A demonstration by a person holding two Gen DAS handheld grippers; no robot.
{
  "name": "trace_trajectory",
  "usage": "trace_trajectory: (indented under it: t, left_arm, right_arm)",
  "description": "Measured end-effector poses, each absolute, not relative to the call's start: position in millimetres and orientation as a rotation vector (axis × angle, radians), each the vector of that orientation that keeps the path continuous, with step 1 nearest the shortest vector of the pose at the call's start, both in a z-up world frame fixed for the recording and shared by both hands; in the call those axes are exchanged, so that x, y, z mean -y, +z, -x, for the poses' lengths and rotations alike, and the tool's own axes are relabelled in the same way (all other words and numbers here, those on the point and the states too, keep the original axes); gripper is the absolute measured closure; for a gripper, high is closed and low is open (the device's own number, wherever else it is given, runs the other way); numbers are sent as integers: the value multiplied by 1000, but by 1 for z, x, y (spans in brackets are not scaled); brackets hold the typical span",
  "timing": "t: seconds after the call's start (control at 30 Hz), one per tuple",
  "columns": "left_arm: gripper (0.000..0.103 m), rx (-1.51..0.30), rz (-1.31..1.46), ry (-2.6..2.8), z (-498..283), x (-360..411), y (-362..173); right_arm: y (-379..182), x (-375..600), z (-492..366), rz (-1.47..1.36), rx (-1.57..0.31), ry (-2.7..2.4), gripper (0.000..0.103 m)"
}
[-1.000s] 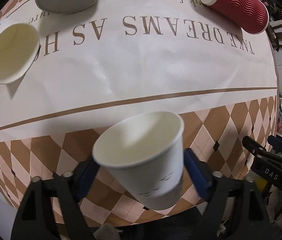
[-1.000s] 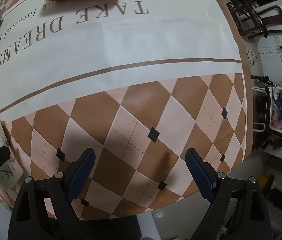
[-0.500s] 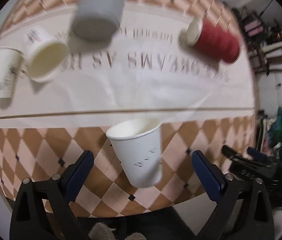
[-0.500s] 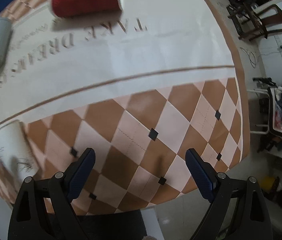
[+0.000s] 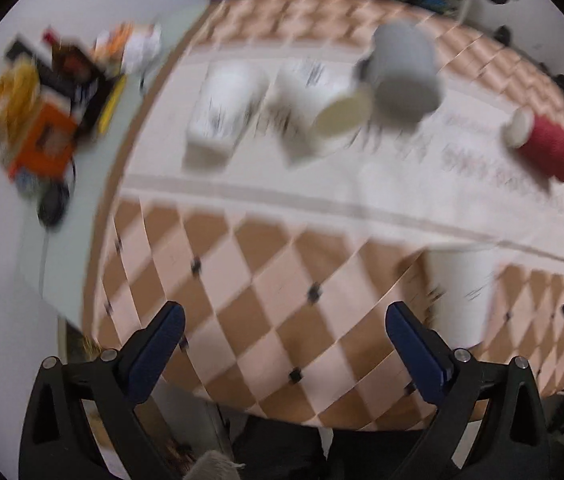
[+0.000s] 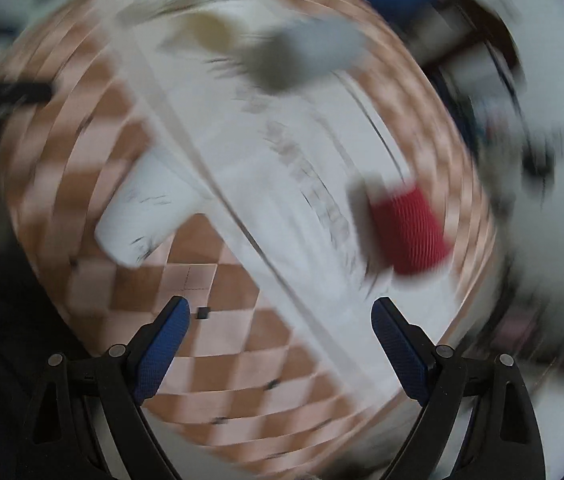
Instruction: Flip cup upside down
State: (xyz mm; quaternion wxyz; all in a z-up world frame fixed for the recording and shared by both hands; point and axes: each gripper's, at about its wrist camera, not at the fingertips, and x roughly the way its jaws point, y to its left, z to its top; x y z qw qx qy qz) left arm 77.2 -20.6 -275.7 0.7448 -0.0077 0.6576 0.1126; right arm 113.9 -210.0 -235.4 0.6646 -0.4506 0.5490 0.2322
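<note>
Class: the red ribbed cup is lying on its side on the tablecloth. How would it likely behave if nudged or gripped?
The red ribbed cup lies on its side, so a nudge would probably roll it in a curve. It looks like light paper, likely crushable under firm grip. Its ribbing probably resists slipping.

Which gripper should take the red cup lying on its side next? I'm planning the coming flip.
Probably the right gripper: open, with the red cup just ahead. From the left gripper, that cup lies far across the table.

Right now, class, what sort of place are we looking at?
Probably a room in a home or workroom: a table under a checked printed tablecloth, paper cups such as the red cup, and a side surface with clutter.
</note>
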Motion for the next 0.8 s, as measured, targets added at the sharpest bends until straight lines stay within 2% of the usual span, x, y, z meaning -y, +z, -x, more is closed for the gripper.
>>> trace_trajectory:
  t: [0.1, 0.27, 0.53, 0.6, 0.7, 0.8]
  left_arm:
    - [1, -1499, 51, 268, -66, 13, -304]
    - [1, -1536, 73, 288, -53, 4, -331]
    - [0, -1550, 113, 294, -46, -16, -343]
    - [0, -1557, 129, 306, -44, -24, -345]
    - [0, -1557, 134, 321, -42, -36, -345]
    - [1, -1555, 137, 336, -42, -44, -342]
  right_arm:
    - [-255, 176, -85, 1367, -1058, 692, 10]
    - [-302, 159, -33, 1946, -608, 913, 16]
    - [-351, 173, -6, 2438, -76, 1159, 21]
    - [-362, 172, -8, 2492, -43, 1172, 36]
    - [-368, 169, -14, 2517, -15, 1175, 36]
    - [-363, 158, -18, 2453, -127, 1187, 37]
